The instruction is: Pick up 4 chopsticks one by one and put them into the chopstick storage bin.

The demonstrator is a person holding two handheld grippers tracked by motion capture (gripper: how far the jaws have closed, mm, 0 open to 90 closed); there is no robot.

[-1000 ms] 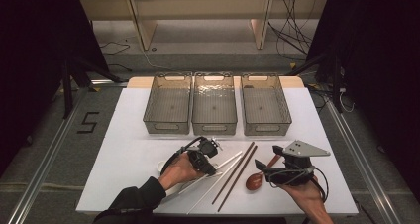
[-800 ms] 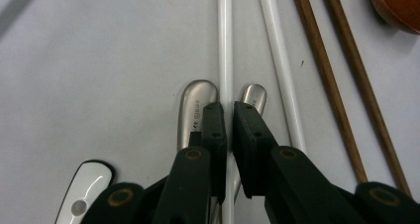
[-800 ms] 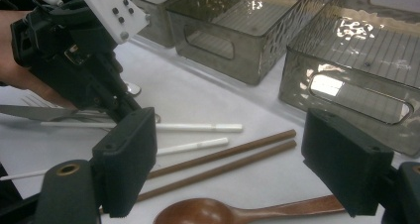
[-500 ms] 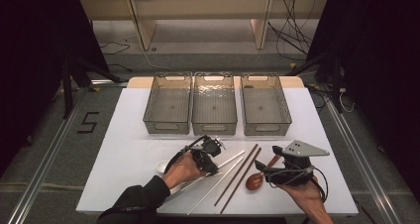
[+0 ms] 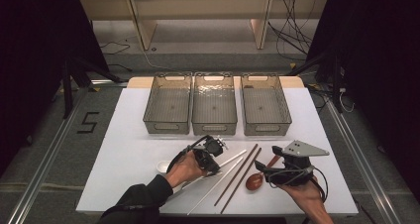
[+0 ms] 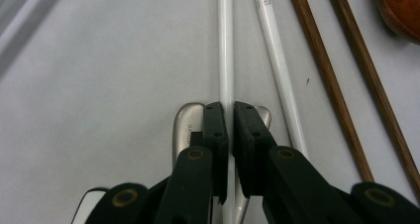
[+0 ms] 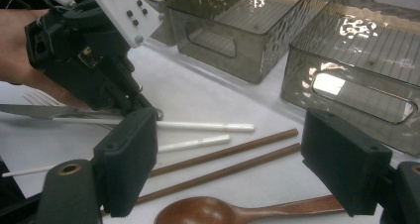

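My left gripper (image 5: 213,167) (image 6: 229,107) points down at the table and is shut on a white chopstick (image 6: 226,45). Its tips rest over a metal utensil handle (image 6: 187,127). A second white chopstick (image 6: 277,60) lies just to the right, then two brown chopsticks (image 6: 322,70). My right gripper (image 5: 262,172) (image 7: 237,159) hovers open and holds nothing. It sits just above a wooden spoon (image 7: 237,211) (image 5: 254,182). In the right gripper view the left gripper (image 7: 94,50) stands over the white chopsticks (image 7: 198,126), next to a knife (image 7: 29,110) and a fork (image 7: 39,99).
Three clear grey bins (image 5: 167,105) (image 5: 214,105) (image 5: 265,105) stand in a row at the back of the white table (image 5: 124,149). A small white spoon (image 5: 162,165) lies left of the left hand. The brown chopsticks (image 5: 240,177) lie slanted between the two grippers.
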